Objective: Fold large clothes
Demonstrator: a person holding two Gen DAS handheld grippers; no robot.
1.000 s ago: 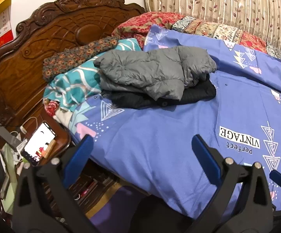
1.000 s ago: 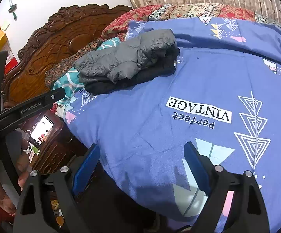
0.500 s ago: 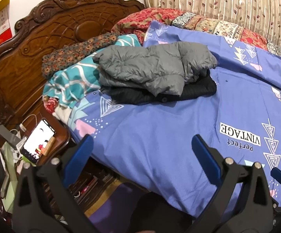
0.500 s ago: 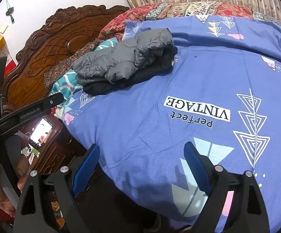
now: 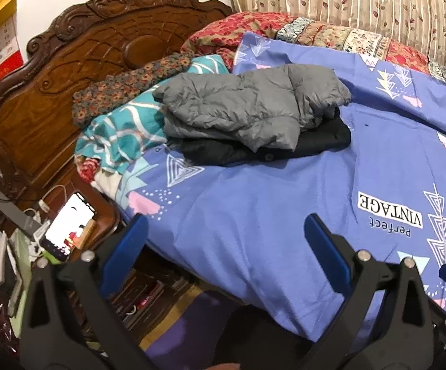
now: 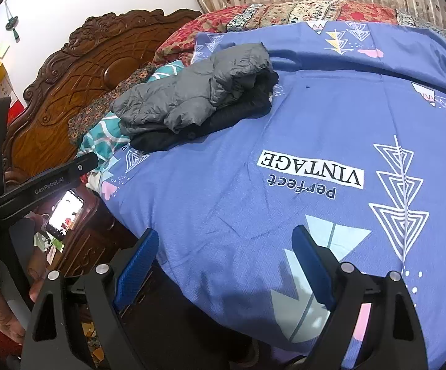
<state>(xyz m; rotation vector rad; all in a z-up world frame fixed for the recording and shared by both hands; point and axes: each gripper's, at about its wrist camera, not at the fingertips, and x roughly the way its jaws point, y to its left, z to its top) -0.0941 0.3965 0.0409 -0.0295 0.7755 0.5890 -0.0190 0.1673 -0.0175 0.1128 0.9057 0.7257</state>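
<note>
Hardly anything changes over the last second: both grippers hang just short of the near edge of the bed, and the clothes lie as they did. To me that reads as a pause, with the folding done or the next piece not yet picked.

Far left, a lit phone [image 5: 68, 226] lies on the cluttered bedside stand below the carved headboard [image 5: 78, 71]. Next to it, the left gripper [image 5: 226, 240] has its blue jaws wide apart with nothing between them. Further in, by the teal patterned pillow [image 5: 121, 132], sits the pile: a grey padded jacket [image 5: 247, 104] folded on top of a black garment [image 5: 324, 138], both resting on the blue bedsheet [image 5: 269, 209]. Right of that, the right gripper [image 6: 226, 256] also stands spread and empty over the sheet's near edge.

Between the grippers and the pile the sheet lies bare; only the reach across the bed stands in the way.
</note>
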